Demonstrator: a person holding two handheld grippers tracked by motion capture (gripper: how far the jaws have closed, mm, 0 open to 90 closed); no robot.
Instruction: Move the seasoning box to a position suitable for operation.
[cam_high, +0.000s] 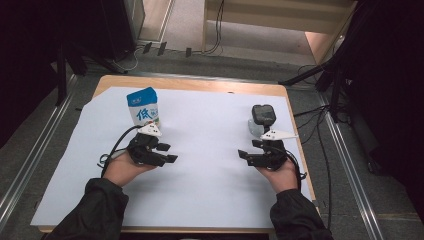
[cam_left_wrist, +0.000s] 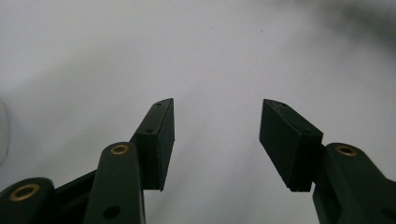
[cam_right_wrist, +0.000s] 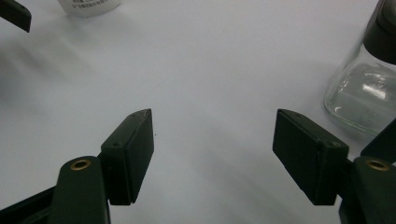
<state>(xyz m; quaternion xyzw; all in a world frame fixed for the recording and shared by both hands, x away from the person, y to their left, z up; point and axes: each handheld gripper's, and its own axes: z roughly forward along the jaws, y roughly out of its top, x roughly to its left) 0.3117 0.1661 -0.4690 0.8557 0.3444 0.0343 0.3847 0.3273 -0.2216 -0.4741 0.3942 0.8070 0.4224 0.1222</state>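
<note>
We see the left gripper (cam_high: 167, 153) jaws apart on nothing, milk carton (cam_high: 144, 107) upright just behind it; right gripper (cam_high: 245, 157) jaws apart too, glass bottle (cam_high: 262, 119) standing just behind, all over the white-covered tabletop (cam_high: 210, 170)

A wooden table (cam_high: 190, 84) carries a large white sheet (cam_high: 210, 165). Grey carpet floor (cam_high: 345, 200) surrounds it, with metal rails (cam_high: 30, 165) along both sides. Beyond stand pale wooden furniture (cam_high: 280, 15), trailing black cables (cam_high: 220, 25) and dark tripod legs (cam_high: 310, 75).
</note>
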